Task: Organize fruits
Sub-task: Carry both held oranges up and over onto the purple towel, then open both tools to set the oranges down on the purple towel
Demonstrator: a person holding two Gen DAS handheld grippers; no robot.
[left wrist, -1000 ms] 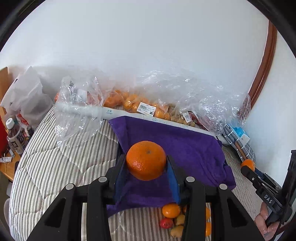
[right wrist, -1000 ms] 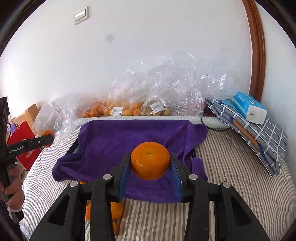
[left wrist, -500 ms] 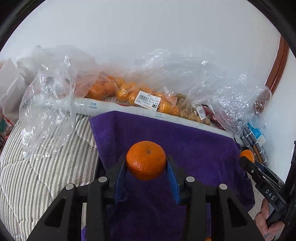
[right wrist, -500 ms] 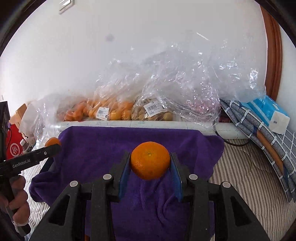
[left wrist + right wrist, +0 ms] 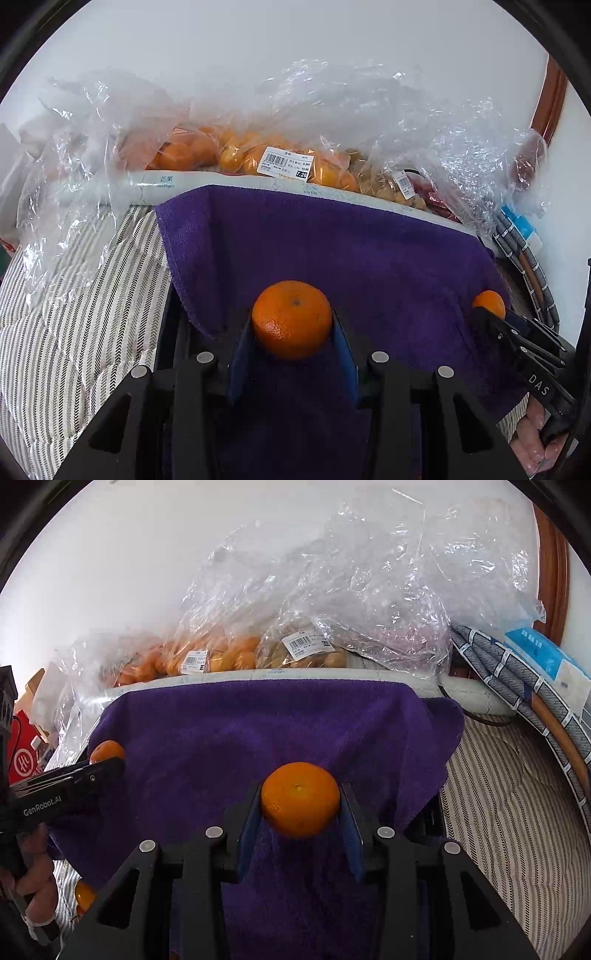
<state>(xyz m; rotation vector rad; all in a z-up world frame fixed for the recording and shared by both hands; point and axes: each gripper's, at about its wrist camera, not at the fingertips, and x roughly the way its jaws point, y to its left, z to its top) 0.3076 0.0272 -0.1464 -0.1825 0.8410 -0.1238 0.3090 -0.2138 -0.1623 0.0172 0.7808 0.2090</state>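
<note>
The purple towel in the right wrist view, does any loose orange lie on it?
No, the purple towel is bare; both oranges are held in grippers.

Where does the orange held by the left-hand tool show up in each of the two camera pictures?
Left wrist view: the left gripper's orange sits bottom centre, clamped between the blue pads.
Right wrist view: the same orange peeks out at the left edge, above the left gripper.
Shared landmark: the purple towel.

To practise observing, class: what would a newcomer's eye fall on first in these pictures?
First, the two oranges: the left orange clamped in the left tool, the right orange in the right tool. Both hang over a purple towel, with clear fruit bags behind it by the wall.
</note>
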